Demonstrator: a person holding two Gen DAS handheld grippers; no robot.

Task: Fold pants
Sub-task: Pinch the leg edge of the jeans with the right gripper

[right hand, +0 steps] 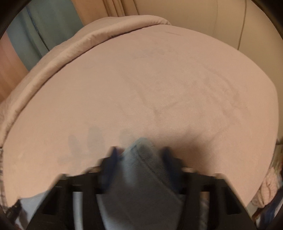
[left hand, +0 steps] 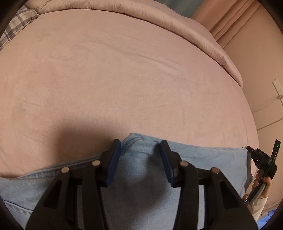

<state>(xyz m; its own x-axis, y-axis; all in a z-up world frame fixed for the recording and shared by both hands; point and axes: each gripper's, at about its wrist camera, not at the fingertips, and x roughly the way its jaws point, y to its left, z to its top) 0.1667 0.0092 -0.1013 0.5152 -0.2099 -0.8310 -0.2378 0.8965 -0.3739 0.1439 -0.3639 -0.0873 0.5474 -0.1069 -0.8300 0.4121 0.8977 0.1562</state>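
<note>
Left wrist view: your left gripper [left hand: 140, 152], fingers spread, straddles light-blue pants [left hand: 138, 177] on the near edge of a pink bed [left hand: 123, 79], gripping nothing. Right: your other tool [left hand: 261, 159]. Right wrist view, blurred: right gripper [right hand: 139, 155], a raised fold between its fingers; grip unclear. Far: rolled comforter [left hand: 159, 16].

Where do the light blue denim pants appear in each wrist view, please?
Left wrist: light blue denim pants span the bottom, between the left gripper's fingers.
Right wrist: bottom centre, bunched between the right gripper's blurred fingers.
Shared landmark: the pink bedspread.
</note>
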